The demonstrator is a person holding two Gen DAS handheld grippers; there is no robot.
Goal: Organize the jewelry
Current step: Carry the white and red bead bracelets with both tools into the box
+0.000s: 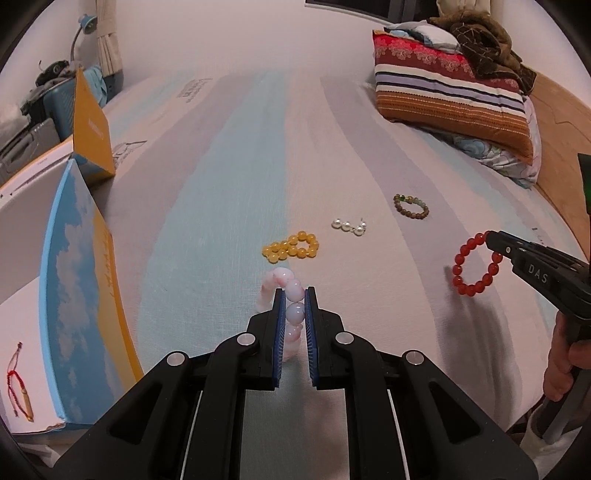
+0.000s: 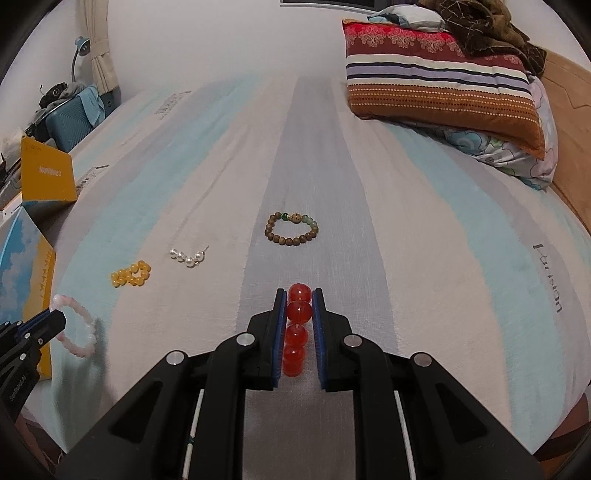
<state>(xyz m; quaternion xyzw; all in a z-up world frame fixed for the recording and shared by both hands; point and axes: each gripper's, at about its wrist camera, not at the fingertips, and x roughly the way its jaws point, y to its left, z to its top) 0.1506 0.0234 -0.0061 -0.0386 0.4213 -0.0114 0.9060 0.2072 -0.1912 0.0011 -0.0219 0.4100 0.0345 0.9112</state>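
My left gripper (image 1: 294,295) is shut on a pink bead bracelet (image 1: 290,286) and holds it just above the striped bed sheet (image 1: 229,206). My right gripper (image 2: 299,297) is shut on a red bead bracelet (image 2: 298,312); it hangs from the gripper in the left wrist view (image 1: 476,264). On the sheet lie a yellow bead bracelet (image 1: 291,247), a pearl piece (image 1: 349,225) and a brown wooden bead bracelet (image 2: 291,229). An open blue and orange box (image 1: 77,295) stands at the left, with a red string bracelet (image 1: 16,384) inside.
A striped pillow (image 1: 450,92) with a brown blanket (image 1: 484,40) lies at the back right. A wooden bed frame (image 1: 561,133) runs along the right. Suitcases (image 1: 55,103) and a lamp (image 1: 83,26) stand at the far left.
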